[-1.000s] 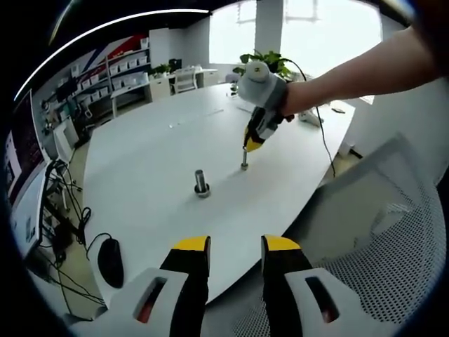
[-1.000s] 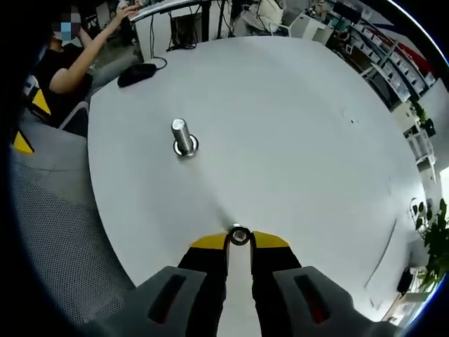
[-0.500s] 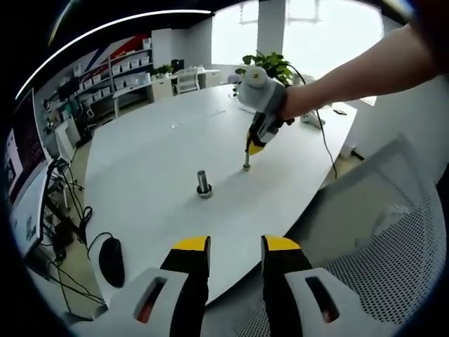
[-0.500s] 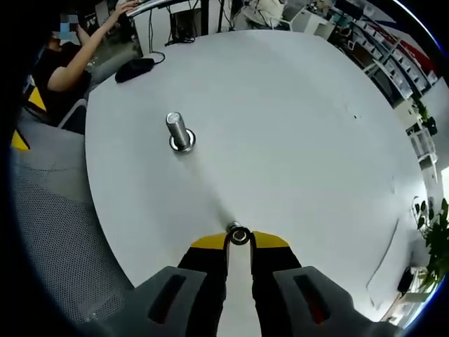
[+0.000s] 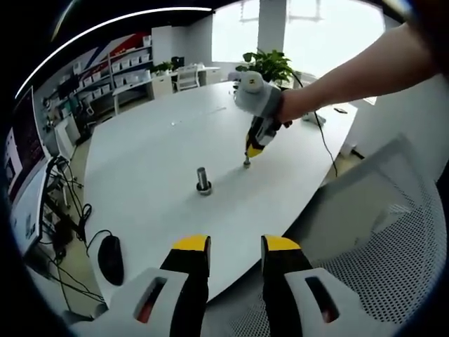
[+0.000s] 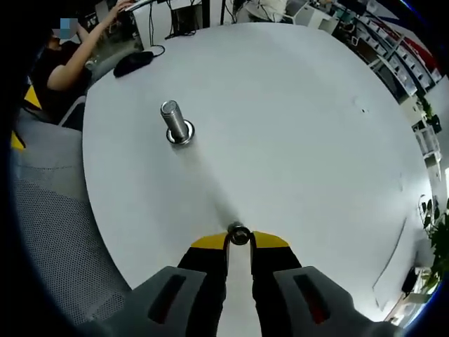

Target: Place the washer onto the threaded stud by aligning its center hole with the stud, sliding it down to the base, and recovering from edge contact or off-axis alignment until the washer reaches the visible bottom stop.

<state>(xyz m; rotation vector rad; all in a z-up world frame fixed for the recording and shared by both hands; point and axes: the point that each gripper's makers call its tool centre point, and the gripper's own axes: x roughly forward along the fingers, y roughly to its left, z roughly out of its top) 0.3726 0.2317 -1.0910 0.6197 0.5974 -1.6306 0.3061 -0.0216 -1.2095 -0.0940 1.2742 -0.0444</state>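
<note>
A short threaded steel stud [image 6: 173,123] stands upright on the white round table [image 6: 302,140]; it also shows mid-table as the stud [image 5: 203,181]. My right gripper [image 6: 239,237] is shut on a small metal washer [image 6: 239,234], held at the jaw tips well short of the stud, toward the near right. From the left gripper view, the right gripper [image 5: 254,147] points down with the washer [image 5: 245,165] just over the table, right of the stud. My left gripper [image 5: 235,246] hangs open off the table's near edge, holding nothing.
A black mouse [image 5: 110,261] lies near the table edge with a cable. A mesh chair [image 5: 372,260] stands at the right. A person's arm [image 6: 77,60] reaches in by the mouse [image 6: 133,62]. Shelves and a plant [image 5: 270,62] stand behind.
The right gripper has shifted slightly with the washer still in its jaws, so the stud sits a little farther up and left in its view. The left gripper has hardly moved.
</note>
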